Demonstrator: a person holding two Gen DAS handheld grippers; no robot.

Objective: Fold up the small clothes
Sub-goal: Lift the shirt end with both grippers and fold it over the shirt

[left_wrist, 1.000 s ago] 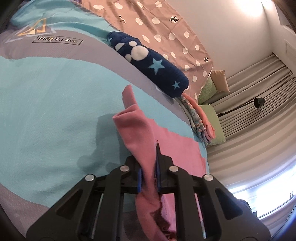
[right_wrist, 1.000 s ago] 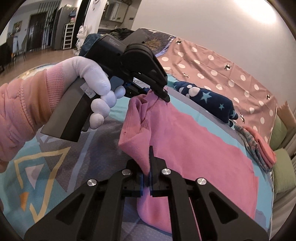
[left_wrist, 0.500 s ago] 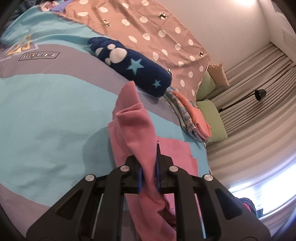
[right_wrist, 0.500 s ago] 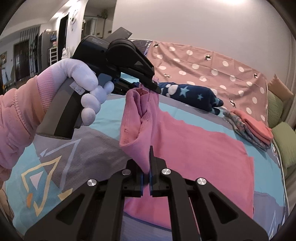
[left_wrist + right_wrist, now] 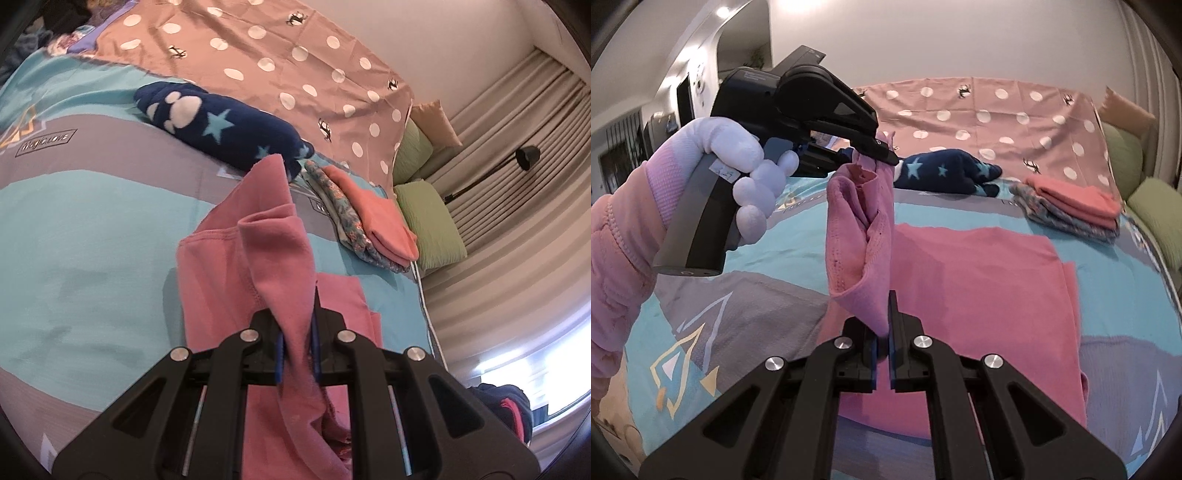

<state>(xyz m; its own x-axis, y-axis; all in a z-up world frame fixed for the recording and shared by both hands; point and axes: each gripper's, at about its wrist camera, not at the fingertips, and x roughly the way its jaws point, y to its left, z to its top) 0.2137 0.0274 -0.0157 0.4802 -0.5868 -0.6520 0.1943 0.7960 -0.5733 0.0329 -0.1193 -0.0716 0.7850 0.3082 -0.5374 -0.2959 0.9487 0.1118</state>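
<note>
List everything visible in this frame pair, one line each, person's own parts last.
pink garment: 1, pink, partly on bed, edge lifted
folded clothes stack: 1, coral on floral, far side of bed
rolled fleece: 1, navy with stars, beside dotted cloth
dotted cloth: 1, brown-pink, head of bed
pillows: 3, two green, one beige
bedspread: 1, turquoise and grey
lamp: 1, black, by curtains
left hand-held gripper: shut on garment
right hand-held gripper: shut on garment
gloved hand: white, pink sleeve

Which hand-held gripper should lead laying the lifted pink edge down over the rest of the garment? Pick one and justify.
Left, by a narrow margin. Both are shut on the pink garment, but the left hand-held gripper holds the far, higher corner, nearest the flat part. The right hand-held gripper pinches the near, lower fold and can follow.
</note>
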